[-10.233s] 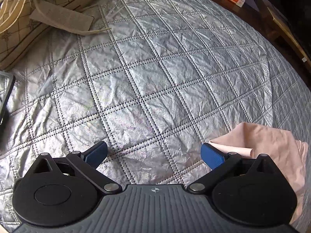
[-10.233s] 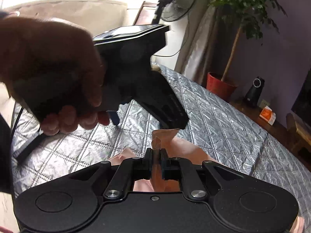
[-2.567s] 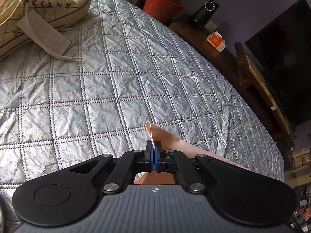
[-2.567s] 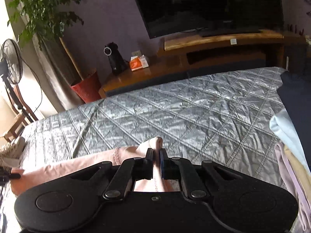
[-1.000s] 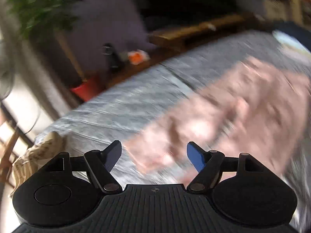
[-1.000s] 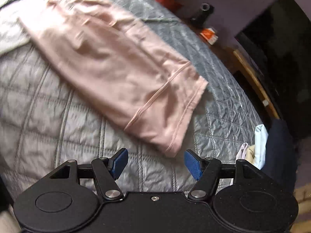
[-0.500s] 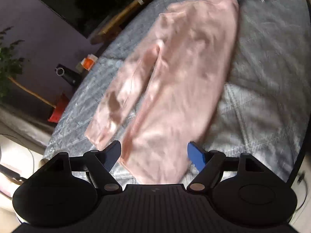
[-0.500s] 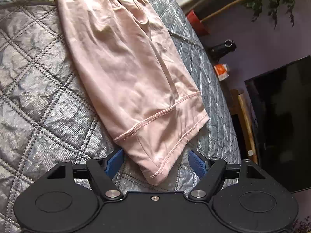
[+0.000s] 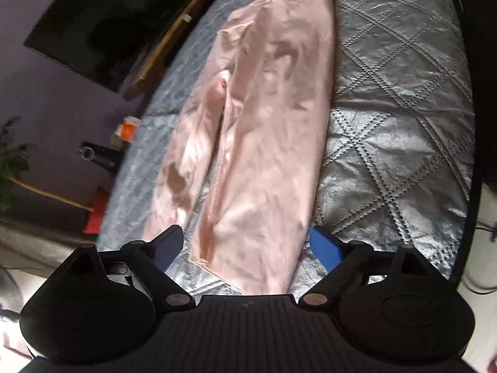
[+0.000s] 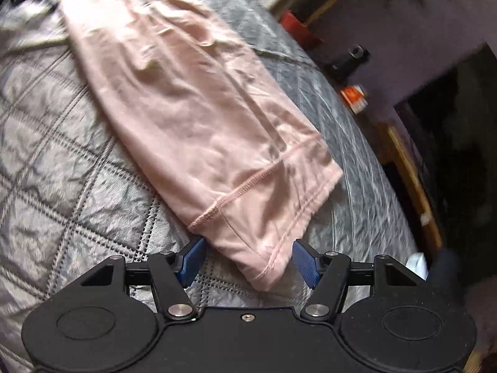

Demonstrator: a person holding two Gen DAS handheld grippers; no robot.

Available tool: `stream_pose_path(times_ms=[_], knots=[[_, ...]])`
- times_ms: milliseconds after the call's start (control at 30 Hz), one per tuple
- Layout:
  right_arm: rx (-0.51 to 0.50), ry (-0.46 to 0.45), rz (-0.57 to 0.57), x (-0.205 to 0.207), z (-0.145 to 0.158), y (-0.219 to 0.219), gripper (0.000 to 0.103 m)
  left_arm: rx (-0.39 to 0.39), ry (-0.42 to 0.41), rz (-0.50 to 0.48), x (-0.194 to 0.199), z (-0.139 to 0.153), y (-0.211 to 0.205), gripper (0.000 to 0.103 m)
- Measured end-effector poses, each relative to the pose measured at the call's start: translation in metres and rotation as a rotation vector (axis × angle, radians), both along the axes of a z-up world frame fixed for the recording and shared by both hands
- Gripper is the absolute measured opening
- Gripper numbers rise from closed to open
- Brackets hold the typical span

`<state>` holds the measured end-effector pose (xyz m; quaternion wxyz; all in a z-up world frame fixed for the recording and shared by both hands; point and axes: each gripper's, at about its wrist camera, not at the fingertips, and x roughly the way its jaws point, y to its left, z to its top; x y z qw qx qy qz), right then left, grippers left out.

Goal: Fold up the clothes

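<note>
Pink pants [image 9: 264, 130] lie spread flat along the silver quilted bedspread [image 9: 397, 143]. My left gripper [image 9: 248, 245] is open, its blue pads on either side of one leg hem at the near end. In the right wrist view the pants [image 10: 192, 105] stretch away from me, and my right gripper [image 10: 248, 261] is open with its pads straddling the waistband end just above the cloth. Neither gripper holds anything.
A wooden TV bench [image 9: 174, 31] with a dark screen [image 9: 102, 21] runs along the bed's far side. A red plant pot [image 10: 295, 25], an orange box [image 10: 354, 96] and a small black device [image 10: 354, 56] stand there. Stacked clothes [image 10: 419, 264] lie at the right.
Both grippers let go of the pants, which now lie flat. Since half a second ago each open gripper has moved in closer over its end of the pants.
</note>
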<state>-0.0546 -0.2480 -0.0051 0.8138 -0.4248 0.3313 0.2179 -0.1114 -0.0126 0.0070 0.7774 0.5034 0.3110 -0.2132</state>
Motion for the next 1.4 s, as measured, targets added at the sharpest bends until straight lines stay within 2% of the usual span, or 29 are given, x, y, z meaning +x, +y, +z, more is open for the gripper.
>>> stream_pose_path(times_ms=[67, 200, 300, 400, 467, 500, 567, 600, 667, 733, 833, 933, 1000, 1033, 1067, 1167, 1300, 1400], knots=[[-0.003, -0.003, -0.002, -0.001, -0.001, 0.000, 0.060, -0.024, 0.058, -0.001, 0.006, 0.004, 0.005, 0.086], [-0.018, 0.027, 0.009, 0.004, 0.002, 0.002, 0.060, -0.078, 0.120, -0.056, 0.016, 0.007, 0.019, 0.085], [-0.012, 0.051, 0.005, 0.010, 0.003, 0.002, 0.060, -0.161, 0.259, -0.026, 0.037, 0.014, 0.032, 0.077], [-0.006, 0.062, -0.005, 0.012, 0.004, 0.001, 0.059, -0.178, 0.337, -0.068, 0.044, 0.016, 0.035, 0.067], [-0.006, 0.063, -0.005, 0.012, 0.004, 0.001, 0.059, -0.171, 0.388, -0.111, 0.045, 0.018, 0.034, 0.054], [-0.003, 0.065, -0.005, 0.012, 0.004, 0.000, 0.059, -0.169, 0.401, -0.127, 0.045, 0.018, 0.033, 0.050], [0.001, 0.068, -0.005, 0.012, 0.004, -0.001, 0.058, -0.166, 0.429, -0.158, 0.043, 0.017, 0.032, 0.033], [0.004, 0.069, -0.005, 0.012, 0.005, -0.002, 0.057, -0.178, 0.447, -0.155, 0.043, 0.017, 0.032, 0.028], [0.017, 0.076, -0.007, 0.012, 0.005, -0.003, 0.052, -0.211, 0.491, -0.138, 0.046, 0.016, 0.034, 0.009], [0.037, 0.088, -0.008, 0.011, 0.005, -0.005, 0.046, -0.257, 0.527, -0.108, 0.050, 0.016, 0.039, 0.007], [0.058, 0.098, -0.024, 0.011, 0.006, -0.006, 0.044, -0.320, 0.574, -0.052, 0.060, 0.017, 0.046, 0.007], [0.083, 0.124, -0.041, 0.013, 0.008, -0.008, 0.041, -0.377, 0.625, 0.013, 0.071, 0.018, 0.053, 0.001], [0.113, 0.158, -0.055, 0.016, 0.010, -0.010, 0.032, -0.406, 0.644, 0.043, 0.075, 0.019, 0.057, 0.000], [0.129, 0.178, -0.066, 0.018, 0.010, -0.010, 0.015, -0.403, 0.636, 0.045, 0.074, 0.019, 0.056, 0.000], [0.139, 0.192, -0.081, 0.019, 0.010, -0.010, 0.004, -0.394, 0.623, 0.041, 0.072, 0.020, 0.055, 0.000], [0.199, 0.205, -0.116, 0.022, 0.012, -0.013, 0.004, -0.372, 0.585, 0.037, 0.066, 0.021, 0.052, 0.000], [0.246, 0.192, -0.141, 0.020, 0.018, -0.015, 0.004, -0.427, 0.560, 0.089, 0.073, 0.029, 0.060, 0.000], [0.269, 0.173, -0.147, 0.016, 0.025, -0.016, 0.004, -0.421, 0.546, 0.098, 0.071, 0.034, 0.062, 0.000]])
